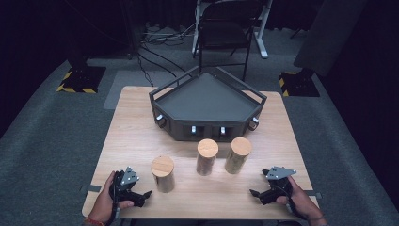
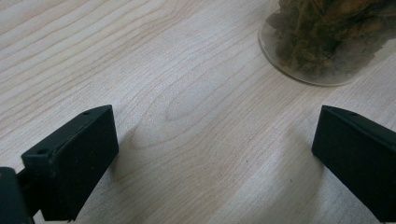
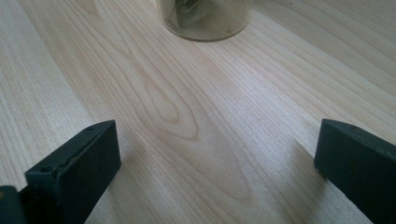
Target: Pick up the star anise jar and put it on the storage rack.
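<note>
Left fingers (image 2: 70,163) (wide apart), jar (image 2: 327,42) beyond them

Left gripper (image 1: 143,196) sits at seven o'clock, jaws wide apart, pointing toward three. Right gripper (image 1: 256,194) sits at five o'clock, jaws wide apart, pointing toward nine. Both hands low.
</note>
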{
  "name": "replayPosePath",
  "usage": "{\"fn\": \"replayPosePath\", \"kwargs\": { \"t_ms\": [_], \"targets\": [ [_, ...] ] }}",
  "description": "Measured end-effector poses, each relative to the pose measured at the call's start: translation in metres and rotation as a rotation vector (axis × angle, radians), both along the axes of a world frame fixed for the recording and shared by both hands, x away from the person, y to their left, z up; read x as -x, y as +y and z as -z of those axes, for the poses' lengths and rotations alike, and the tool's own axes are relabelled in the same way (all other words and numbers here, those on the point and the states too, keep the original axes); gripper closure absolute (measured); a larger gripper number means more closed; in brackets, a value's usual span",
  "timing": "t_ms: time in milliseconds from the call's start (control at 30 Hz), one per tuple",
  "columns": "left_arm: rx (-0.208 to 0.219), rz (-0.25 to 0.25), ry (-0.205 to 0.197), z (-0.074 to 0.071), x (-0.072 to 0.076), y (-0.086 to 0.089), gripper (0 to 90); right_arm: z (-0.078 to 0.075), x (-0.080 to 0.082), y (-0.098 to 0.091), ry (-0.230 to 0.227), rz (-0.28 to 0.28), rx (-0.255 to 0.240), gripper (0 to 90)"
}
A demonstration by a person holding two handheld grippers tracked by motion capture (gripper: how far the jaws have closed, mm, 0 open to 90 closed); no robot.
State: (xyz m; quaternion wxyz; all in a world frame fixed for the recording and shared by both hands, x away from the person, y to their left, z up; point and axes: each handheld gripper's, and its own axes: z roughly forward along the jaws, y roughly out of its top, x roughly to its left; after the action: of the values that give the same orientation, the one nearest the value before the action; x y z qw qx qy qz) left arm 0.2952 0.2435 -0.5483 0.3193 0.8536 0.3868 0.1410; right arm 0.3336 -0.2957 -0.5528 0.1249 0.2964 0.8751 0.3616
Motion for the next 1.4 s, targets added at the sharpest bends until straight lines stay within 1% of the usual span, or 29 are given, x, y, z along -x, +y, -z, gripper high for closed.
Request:
{"fn": "replayPosePath", "kwargs": {
  "t_ms": [133,267,367,400,467,567,733,900,1000,1067,1133,1200,1267,1400],
  "targets": [
    [-0.002,-0.001,0.004,0.0,0.0,0.0,0.3,0.0,0.0,0.0,-0.001,-0.001,0.0,0.3],
    [-0.012,0.001,0.012,-0.002,0.0,-0.001,0.4,0.0,0.0,0.0,0.0,-0.001,0.0,0.3],
    [-0.017,0.014,0.02,-0.003,0.001,-0.002,2.3,0.0,0.0,0.0,0.0,-0.001,0.0,0.3],
    [-0.02,0.017,0.018,-0.004,0.002,-0.003,2.6,0.0,0.0,0.0,0.0,-0.001,0.0,0.2],
    [-0.025,0.032,0.001,-0.007,0.003,-0.006,2.2,0.0,0.0,0.0,0.002,-0.004,0.0,0.1],
    [-0.002,0.062,0.007,-0.01,0.005,-0.008,2.1,0.0,-0.001,0.0,0.003,-0.007,-0.002,0.0],
    [-0.013,0.074,-0.001,-0.013,0.008,-0.012,2.1,0.0,-0.001,0.0,0.002,-0.008,-0.002,0.0],
    [0.0,0.078,-0.003,-0.015,0.009,-0.013,2.1,0.0,-0.001,0.0,0.003,-0.008,-0.002,0.0],
    [0.024,0.084,-0.004,-0.019,0.01,-0.015,2.2,0.0,-0.001,0.0,0.003,-0.008,-0.002,0.0],
    [0.021,0.089,-0.003,-0.022,0.009,-0.017,2.0,0.0,-0.001,0.0,0.002,-0.008,-0.002,0.0],
    [0.041,0.089,-0.004,-0.025,0.01,-0.019,2.4,0.0,-0.001,0.0,0.003,-0.009,-0.002,0.0],
    [0.05,0.091,-0.011,-0.028,0.011,-0.02,2.1,0.0,-0.001,0.0,0.003,-0.009,-0.002,0.0],
    [0.045,0.092,-0.016,-0.029,0.011,-0.022,2.2,0.0,-0.001,0.0,0.003,-0.009,-0.002,0.0],
    [0.048,0.092,-0.017,-0.031,0.012,-0.024,2.2,0.0,-0.001,0.0,0.002,-0.009,-0.002,0.0]
  ]
}}
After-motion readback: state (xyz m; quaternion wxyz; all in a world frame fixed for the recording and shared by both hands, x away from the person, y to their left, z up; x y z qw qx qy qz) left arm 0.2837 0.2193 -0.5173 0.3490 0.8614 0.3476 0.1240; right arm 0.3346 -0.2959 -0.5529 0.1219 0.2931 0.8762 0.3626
